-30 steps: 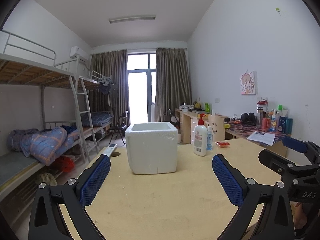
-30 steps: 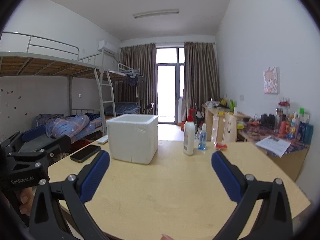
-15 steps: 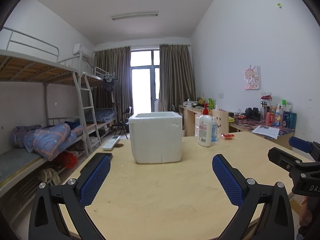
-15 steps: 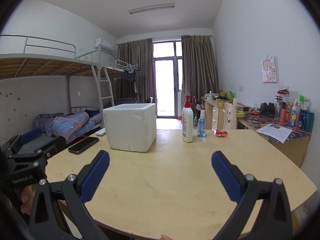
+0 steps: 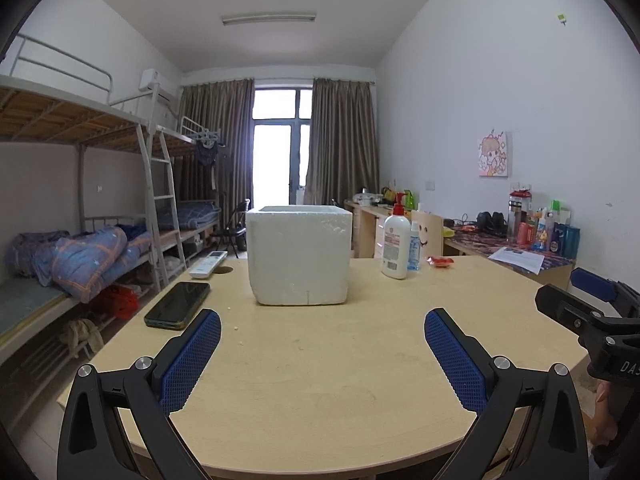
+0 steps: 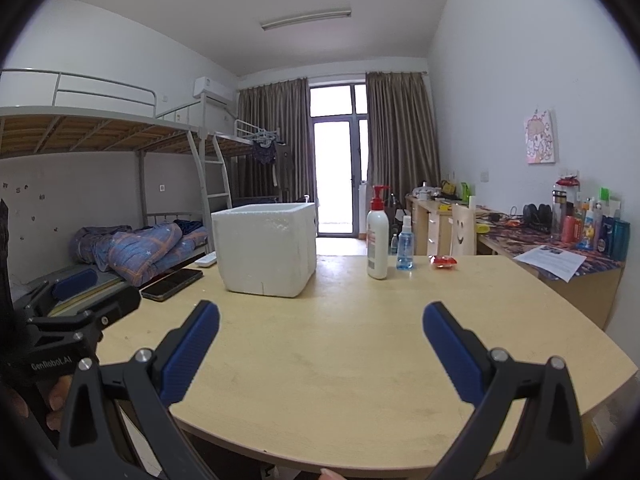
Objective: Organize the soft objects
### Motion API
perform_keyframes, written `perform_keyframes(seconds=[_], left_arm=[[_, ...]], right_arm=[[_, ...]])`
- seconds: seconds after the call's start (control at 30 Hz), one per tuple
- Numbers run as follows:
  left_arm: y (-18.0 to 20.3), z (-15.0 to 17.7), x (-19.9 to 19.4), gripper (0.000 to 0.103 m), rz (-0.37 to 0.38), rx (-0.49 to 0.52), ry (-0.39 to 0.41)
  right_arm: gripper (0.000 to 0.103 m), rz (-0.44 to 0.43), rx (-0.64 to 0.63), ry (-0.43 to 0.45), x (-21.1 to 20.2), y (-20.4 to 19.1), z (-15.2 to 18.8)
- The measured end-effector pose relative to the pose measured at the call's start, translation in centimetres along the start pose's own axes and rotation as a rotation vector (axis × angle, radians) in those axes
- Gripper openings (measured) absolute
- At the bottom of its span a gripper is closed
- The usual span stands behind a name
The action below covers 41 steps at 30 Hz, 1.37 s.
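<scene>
Both grippers were just hanging out over the near edge of the wooden table [image 5: 320, 380], side by side. The left gripper [image 5: 322, 322] had its blue pads spread wide with nothing between them, and the right gripper [image 6: 320, 318] was the same, wide apart and empty. The white foam box [image 5: 299, 254] sat upright toward the far middle of the table, well ahead of both tools, open at the top; couldn't see what was inside it. A black phone [image 5: 178, 310] lay flat off to the box's left near the table edge, with a white remote [image 5: 208, 264] further back. On the box's right stood a pump lotion bottle [image 5: 396, 250], a small blue spray bottle [image 6: 405, 250] just beside it, and a little red packet [image 6: 443, 261] nearby. Didn't spot any soft objects on the table itself.
</scene>
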<state>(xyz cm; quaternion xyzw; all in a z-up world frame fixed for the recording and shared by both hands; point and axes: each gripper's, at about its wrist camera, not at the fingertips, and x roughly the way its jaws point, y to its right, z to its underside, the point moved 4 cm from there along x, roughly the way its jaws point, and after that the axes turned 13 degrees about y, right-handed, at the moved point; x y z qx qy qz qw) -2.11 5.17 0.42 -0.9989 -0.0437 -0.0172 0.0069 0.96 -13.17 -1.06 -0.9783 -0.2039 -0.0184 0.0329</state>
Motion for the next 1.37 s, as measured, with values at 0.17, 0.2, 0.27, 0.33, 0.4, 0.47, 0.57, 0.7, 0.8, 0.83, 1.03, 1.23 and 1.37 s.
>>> perform_keyframes(seconds=[0.17, 0.2, 0.27, 0.33, 0.4, 0.47, 0.57, 0.7, 0.8, 0.83, 1.03, 1.23, 1.37], left_arm=[[-0.1, 0.2, -0.3, 0.102, -0.019, 0.007, 0.009], [-0.1, 0.3, -0.3, 0.102, -0.023, 0.011, 0.009], [-0.2, 0.4, -0.3, 0.102, -0.022, 0.009, 0.007], [-0.1, 0.5, -0.2, 0.102, -0.027, 0.015, 0.004], [-0.1, 0.6, -0.2, 0.102, -0.027, 0.012, -0.001], [-0.3, 0.6, -0.4, 0.102, -0.033, 0.012, 0.001], [-0.6, 0.6, -0.5, 0.102, -0.048, 0.008, 0.002], [-0.7, 0.6, -0.6, 0.102, -0.064, 0.006, 0.001], [-0.6, 0.7, -0.6, 0.102, -0.064, 0.004, 0.0], [-0.6, 0.7, -0.5, 0.102, -0.062, 0.004, -0.002], [-0.7, 0.8, -0.5, 0.102, -0.066, 0.004, -0.004], [-0.4, 0.7, -0.6, 0.102, -0.065, 0.011, 0.0], [-0.3, 0.7, -0.6, 0.102, -0.059, 0.013, 0.002]], right_arm=[[0.103, 0.002, 0.015, 0.0, 0.0, 0.5, 0.3], [0.103, 0.003, 0.017, -0.002, 0.1, 0.5, 0.3], [0.103, 0.004, 0.023, -0.008, 0.2, 0.7, 0.6], [0.103, 0.003, 0.025, -0.014, 0.4, 0.7, 0.6], [0.103, -0.002, 0.029, -0.012, 0.3, 0.7, 0.6], [0.103, -0.004, 0.023, -0.011, 0.3, 0.6, 0.5], [0.103, -0.012, 0.026, -0.01, 0.3, 0.5, 0.5], [0.103, -0.023, 0.024, -0.011, 0.5, 0.2, 0.6], [0.103, -0.023, 0.021, -0.011, 0.5, 0.2, 0.6], [0.103, -0.021, 0.021, -0.01, 0.5, 0.2, 0.6], [0.103, -0.025, 0.013, -0.015, 0.5, -0.1, 0.7], [0.103, -0.026, 0.011, -0.015, 0.5, -0.3, 0.7], [0.103, -0.023, 0.015, -0.013, 0.5, -0.2, 0.7]])
